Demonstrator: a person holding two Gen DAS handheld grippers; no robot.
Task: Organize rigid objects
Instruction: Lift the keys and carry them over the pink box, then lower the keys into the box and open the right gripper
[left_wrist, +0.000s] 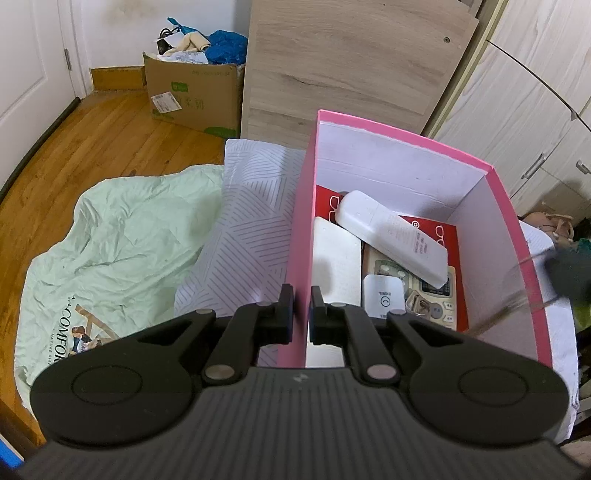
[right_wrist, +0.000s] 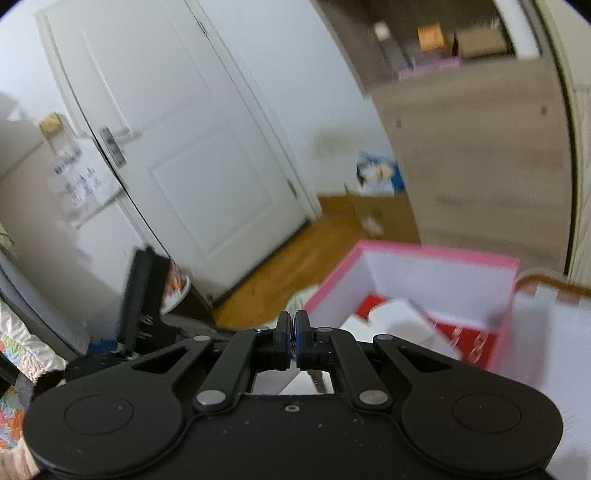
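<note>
Bedroom, wood floor (left_wrist: 92, 147), pink box (left_wrist: 301, 221) on striped bed sheet (left_wrist: 251, 221); left gripper (left_wrist: 302, 314) clamps box wall, right gripper (right_wrist: 294, 336) clenched empty, cardboard box (left_wrist: 195, 96) behind

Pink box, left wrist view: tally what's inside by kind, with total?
Inside the pink box, as far as visible:
Remotes: 2, white one lying over a beige one
White flat pads: 1
Small white square devices: 1
Red printed cards lining the bottom: 1
Metal rings: 1
Total: 6
</note>
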